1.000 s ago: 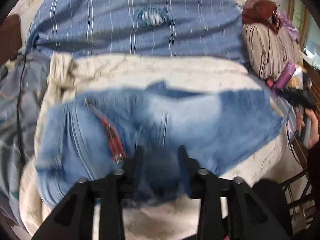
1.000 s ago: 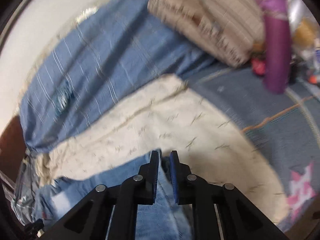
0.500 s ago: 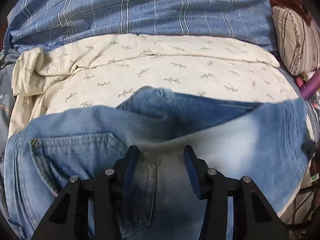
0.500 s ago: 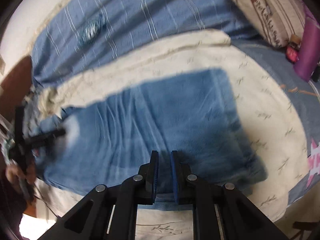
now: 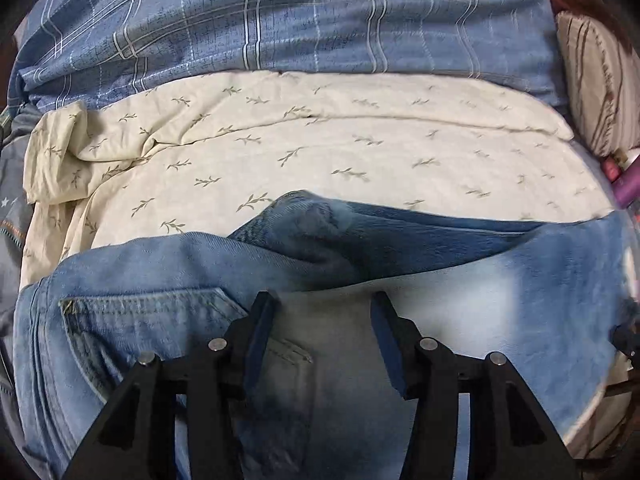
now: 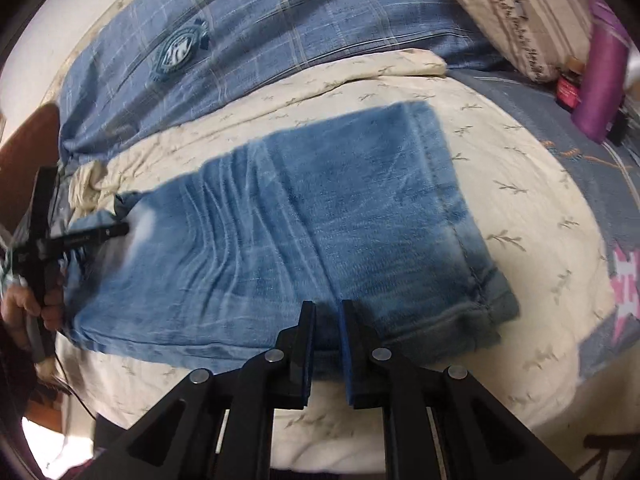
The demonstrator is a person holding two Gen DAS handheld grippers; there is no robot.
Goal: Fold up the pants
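Pants (image 6: 304, 220) = blue jeans, lying flat across the bed on the cream leaf-print sheet (image 5: 320, 140), legs stacked one on the other, so a lengthwise fold looks already done. Waist/pocket end sits toward the bed's left side, hem end (image 6: 472, 304) toward the right side, near the bed's front edge. Laid out long like this prob. so each end can be reached by one hand for the next cross fold.

Left claw (image 5: 320, 312): jaws wide apart, nothing between them, hovering just over the seat area beside the back pocket (image 5: 152, 304). Whether the tips touch denim, can't tell. In the right wrist view the same tool (image 6: 100, 234) shows at the waist end, w/ the person's hand (image 6: 28, 312) round its handle. Open stance there reads as either a release or a setup to pinch the waistband; can't say which.

Right claw (image 6: 326, 312): jaws nearly together, narrow gap only, at the near edge of the leg section, close to the hem. No cloth visibly pinched; frame is blurred, so contact not certain. Placement at that edge suits lifting the hem end over toward the waist.

Upper leg layer bulges a bit near the crotch (image 5: 312, 216), so not fully flat yet.

Containers: none on the bed holding anything. At the bed's far right corner: a striped pillow (image 6: 512, 12), a purple bottle (image 6: 600, 80) w/ a small red jar (image 6: 568, 88) beside it; contents not visible. Blue plaid blanket (image 5: 280, 20) runs along the far edge.
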